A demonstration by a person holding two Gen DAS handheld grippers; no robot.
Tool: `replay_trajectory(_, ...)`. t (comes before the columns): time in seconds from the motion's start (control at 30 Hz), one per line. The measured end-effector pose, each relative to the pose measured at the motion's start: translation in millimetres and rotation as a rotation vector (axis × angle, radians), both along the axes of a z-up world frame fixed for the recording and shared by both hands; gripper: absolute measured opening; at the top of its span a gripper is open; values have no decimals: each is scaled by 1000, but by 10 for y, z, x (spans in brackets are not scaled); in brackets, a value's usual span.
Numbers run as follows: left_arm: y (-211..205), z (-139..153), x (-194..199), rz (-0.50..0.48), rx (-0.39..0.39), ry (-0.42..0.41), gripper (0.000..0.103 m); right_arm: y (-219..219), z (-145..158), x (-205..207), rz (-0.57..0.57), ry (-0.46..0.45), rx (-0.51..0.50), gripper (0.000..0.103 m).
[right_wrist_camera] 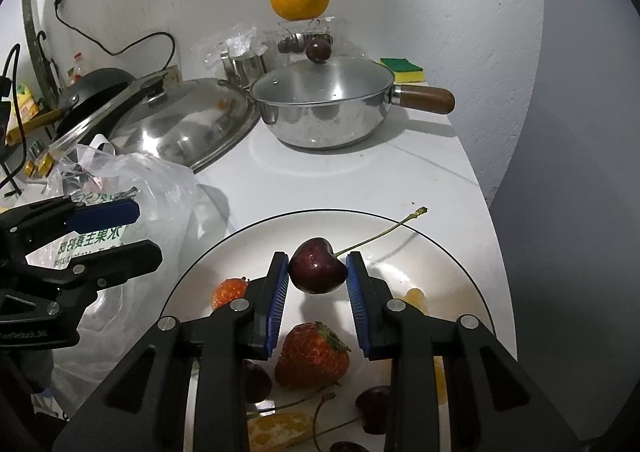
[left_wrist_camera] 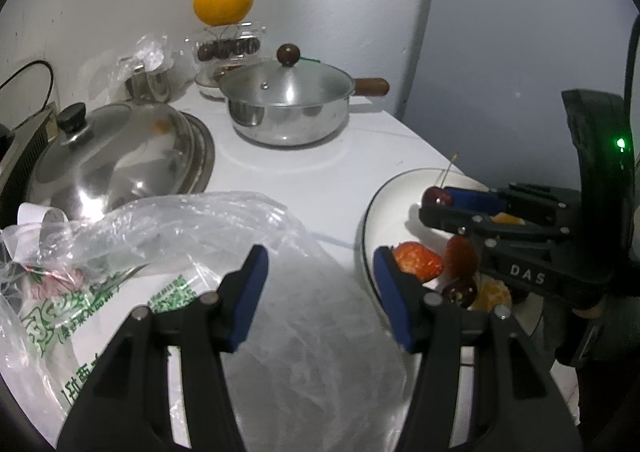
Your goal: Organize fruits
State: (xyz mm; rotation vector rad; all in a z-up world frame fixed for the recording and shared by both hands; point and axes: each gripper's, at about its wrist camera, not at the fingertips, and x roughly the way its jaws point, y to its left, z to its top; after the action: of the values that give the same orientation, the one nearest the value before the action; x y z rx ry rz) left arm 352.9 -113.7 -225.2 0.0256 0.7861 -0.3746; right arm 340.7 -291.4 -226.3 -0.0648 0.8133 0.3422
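Left wrist view: the left gripper (left_wrist_camera: 320, 292), black with ridged blue pads, stands partly open with nothing between its fingers, above a crinkled clear plastic bag (left_wrist_camera: 168, 252) printed in green that lies at the counter's near left. The counter (left_wrist_camera: 304, 172) is smooth and white. At its near right edge sits a round white plate (left_wrist_camera: 384, 212) with a thin dark rim. On it lie a red strawberry (left_wrist_camera: 418, 262), a dark cherry (left_wrist_camera: 460, 290) and pale orange pieces. The right gripper (left_wrist_camera: 440, 204) reaches in from the right over the plate, closed on a dark red cherry (left_wrist_camera: 434, 196) with a thin stem. At the far edge stands a shiny steel pot (left_wrist_camera: 288, 108) with a glass lid, round wooden knob and wooden handle. Left of it rests a domed steel lid (left_wrist_camera: 120, 164) with a black knob. Behind the pot, an orange (left_wrist_camera: 223, 0) sits on a clear jar (left_wrist_camera: 228, 48)

Right wrist view: the right gripper (right_wrist_camera: 318, 272) pinches the glossy, heart-shaped cherry (right_wrist_camera: 318, 266) between its blue pads, just above the plate (right_wrist_camera: 440, 248); the stem slants up to the right. Under the fingers lies a large seeded strawberry (right_wrist_camera: 312, 356), a smaller one (right_wrist_camera: 228, 292) to the left, more dark cherries and an orange segment (right_wrist_camera: 280, 428) near the plate's near rim. The left gripper (right_wrist_camera: 120, 232) shows side-on over the bag (right_wrist_camera: 160, 188). Only this view shows a yellow-and-green sponge (right_wrist_camera: 402, 69) at the far right corner, a black pan (right_wrist_camera: 96, 88) beyond the steel lid (right_wrist_camera: 188, 120), and a wall socket with a black cord
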Motion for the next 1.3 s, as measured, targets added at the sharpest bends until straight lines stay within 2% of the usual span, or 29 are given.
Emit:
replay_trajectory(0.1, 7, 12, -7, -2, -6, -4, 56, 18, -1, 0, -2, 1, -9, 34)
replay_trajectory(0.17, 13, 30, -15, -3, -8, -8, 56, 21, 13, -4, -5, -2, -9, 41)
replay_trajectory(0.23, 25, 51, -39, -1, -7, -13, 56, 35, 30, -17, -6, -7, -11, 43)
replay_trajectory(0.7, 148, 291, -320, 10, -18, -69, 57, 141, 302, -261, -1, -61, -25, 43)
replay_trajectory(0.73, 160, 313, -348, 11, -19, -74, 57, 159, 334, -294, 0, -67, -26, 43)
replay_trajectory(0.8, 186, 360, -409, 14, -22, -85, 71, 180, 373, -345, 2, -75, -27, 43)
replay_trajectory(0.83, 202, 384, -439, 17, -28, -91, 72, 190, 394, -372, 3, -80, -27, 43)
replay_trajectory(1.1, 290, 565, -723, 23, -38, -130, 72, 275, 587, -634, 10, -120, -36, 44)
replay_trajectory(1.2, 322, 629, -825, 25, -41, -146, 73, 300, 667, -742, 6, -140, -38, 52)
replay_trajectory(1.3, 377, 706, -958, 30, -45, -168, 73, 330, 746, -859, 6, -158, -38, 54)
